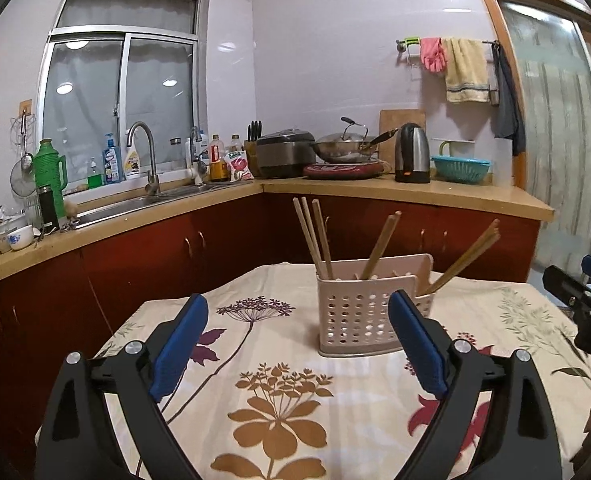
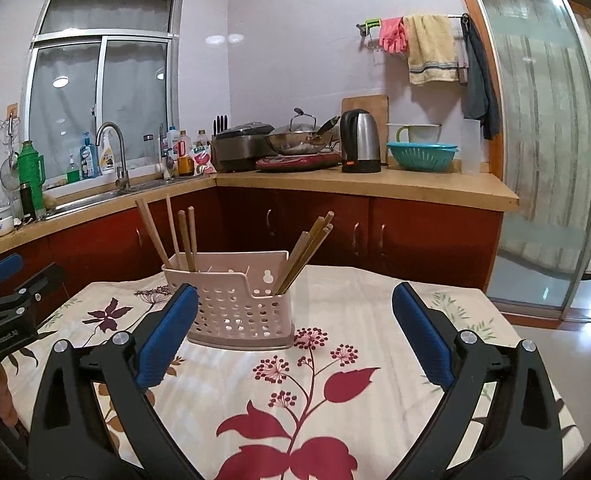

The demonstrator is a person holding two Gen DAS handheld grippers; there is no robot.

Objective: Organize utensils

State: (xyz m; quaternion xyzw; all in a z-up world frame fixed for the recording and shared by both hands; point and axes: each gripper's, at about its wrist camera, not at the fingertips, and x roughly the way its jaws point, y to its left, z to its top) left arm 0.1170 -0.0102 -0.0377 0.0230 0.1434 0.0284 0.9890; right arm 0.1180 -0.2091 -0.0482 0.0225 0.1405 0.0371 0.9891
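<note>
At the centre of the left wrist view, a perforated pale pink utensil holder (image 1: 357, 312) stands upright on the floral tablecloth (image 1: 279, 396), with wooden chopsticks (image 1: 315, 236) leaning out of its compartments at differing angles. The left gripper (image 1: 298, 344) occupies the lower frame, jaws spread wide and holding nothing; its blue pads (image 1: 179, 348) sit short of the holder. The right gripper's black body shows at the right edge. No legible writing is found in this view. Across the right wrist view, the same utensil holder (image 2: 239, 304) sits left of centre, chopsticks (image 2: 303, 254) grouped at its left and right ends. The right gripper (image 2: 295, 336) fills the lower frame, likewise fully open and empty. The left gripper's body (image 2: 3, 320) appears at the left edge, bearing faint white lettering too blurred to read. Judgement: the chopsticks are light, stiff and smooth, likely to slip or pivot; a pinch on the exposed upper shaft is advised. The holder appears light and liable to tip.
</note>
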